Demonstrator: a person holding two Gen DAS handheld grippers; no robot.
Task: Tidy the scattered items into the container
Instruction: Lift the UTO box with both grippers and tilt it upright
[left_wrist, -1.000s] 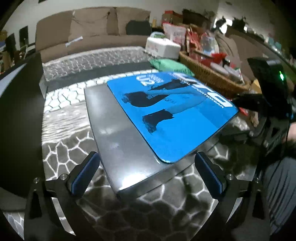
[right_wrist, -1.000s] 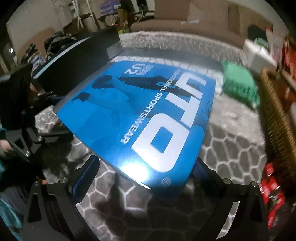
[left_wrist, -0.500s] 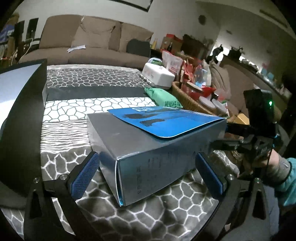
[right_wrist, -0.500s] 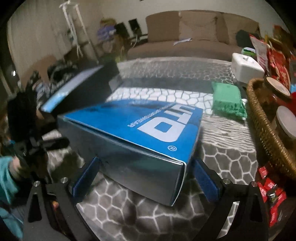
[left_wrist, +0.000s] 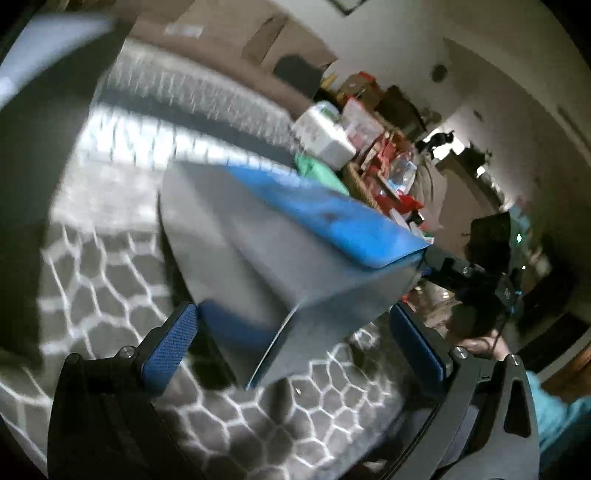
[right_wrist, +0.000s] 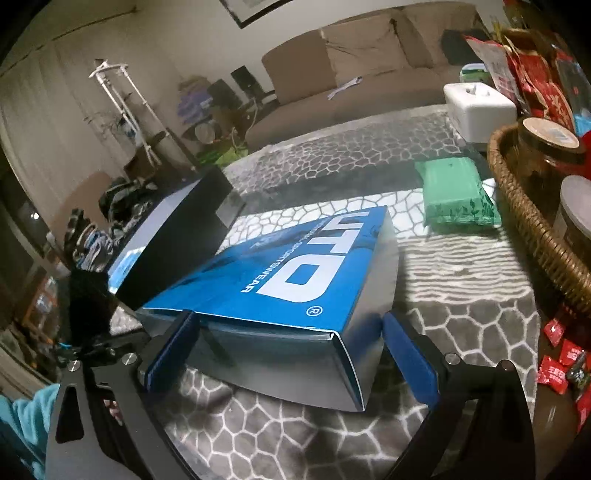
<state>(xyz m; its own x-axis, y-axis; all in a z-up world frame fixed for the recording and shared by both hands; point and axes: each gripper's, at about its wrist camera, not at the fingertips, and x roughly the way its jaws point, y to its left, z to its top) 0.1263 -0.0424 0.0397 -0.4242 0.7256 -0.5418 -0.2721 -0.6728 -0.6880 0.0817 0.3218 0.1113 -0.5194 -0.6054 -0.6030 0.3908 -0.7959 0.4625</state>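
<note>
Left wrist view is motion-blurred: the blue box shows no readable print; the wicker basket is cut off by the right edge

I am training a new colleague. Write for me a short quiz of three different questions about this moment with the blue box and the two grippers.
1. True or false: the right gripper has its fingers spread around a corner of the blue box.
2. What lies between the blue box and the wicker basket? A) a green packet B) a mug C) a book
3. Fill in: the large white letters on the box lid read ___.

Key: 1 true; 2 A, the green packet; 3 UTO.
</note>
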